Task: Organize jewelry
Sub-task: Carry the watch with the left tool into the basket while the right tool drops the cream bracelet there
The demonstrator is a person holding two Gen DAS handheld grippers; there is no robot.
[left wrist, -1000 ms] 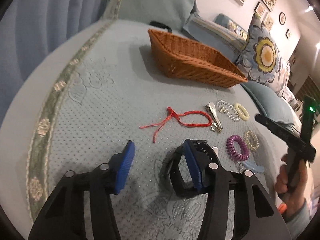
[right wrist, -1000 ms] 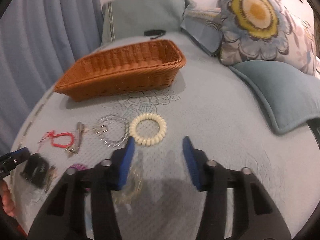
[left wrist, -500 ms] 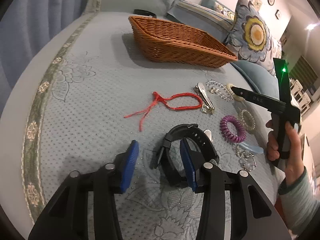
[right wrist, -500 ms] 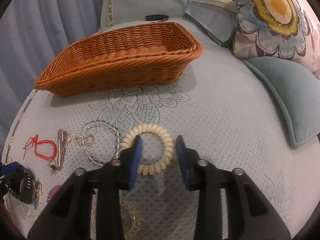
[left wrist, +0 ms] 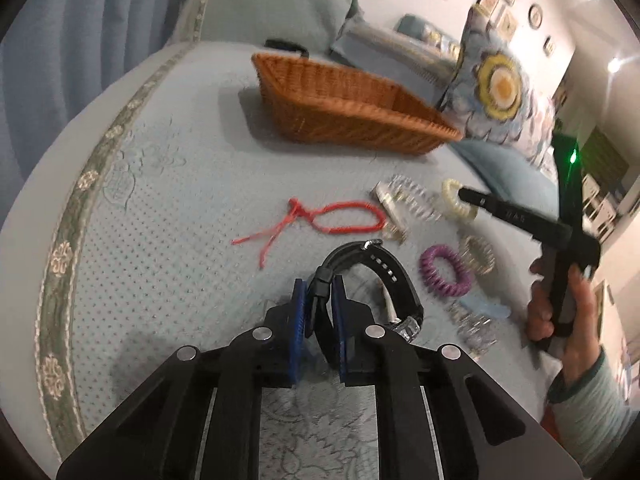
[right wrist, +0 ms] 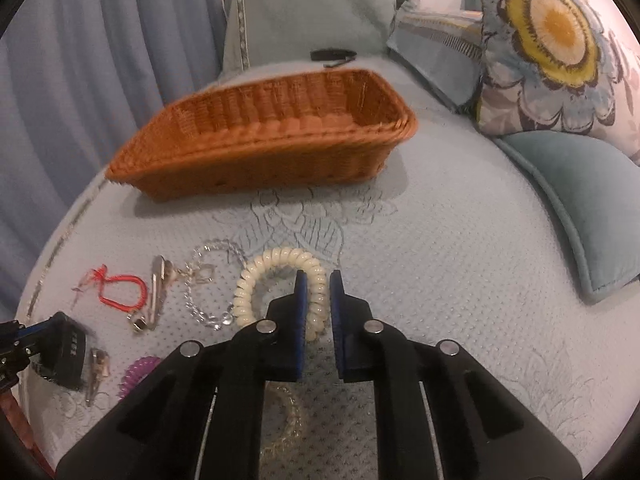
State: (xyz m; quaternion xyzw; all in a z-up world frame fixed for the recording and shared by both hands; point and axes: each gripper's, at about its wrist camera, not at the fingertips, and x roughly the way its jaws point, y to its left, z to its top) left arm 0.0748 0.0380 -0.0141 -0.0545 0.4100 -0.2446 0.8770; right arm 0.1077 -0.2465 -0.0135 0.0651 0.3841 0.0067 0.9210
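Observation:
My left gripper point(left wrist: 319, 286) is shut on the strap of a black watch point(left wrist: 376, 268) that rests on the bedspread. My right gripper point(right wrist: 318, 282) is shut on a cream spiral hair tie point(right wrist: 276, 272), also seen in the left wrist view point(left wrist: 456, 202). A brown wicker basket point(right wrist: 264, 148) stands farther back, also in the left wrist view point(left wrist: 344, 108); its inside looks bare. Loose pieces lie between: a red string bracelet point(left wrist: 344, 220), a clear bead bracelet point(right wrist: 208, 280), a metal clip point(right wrist: 156, 284), a purple spiral tie point(left wrist: 444, 276).
A flowered pillow point(right wrist: 556, 48) and a teal cushion point(right wrist: 584, 192) lie at the right. Blue curtains point(right wrist: 88, 72) hang at the left. A gold spiral tie point(right wrist: 284, 428) lies under my right gripper. A small black object point(right wrist: 332, 55) lies behind the basket.
Both grippers have closed: the left one on the black watch strap, the right one on the cream spiral tie. Both came closer to their pieces.

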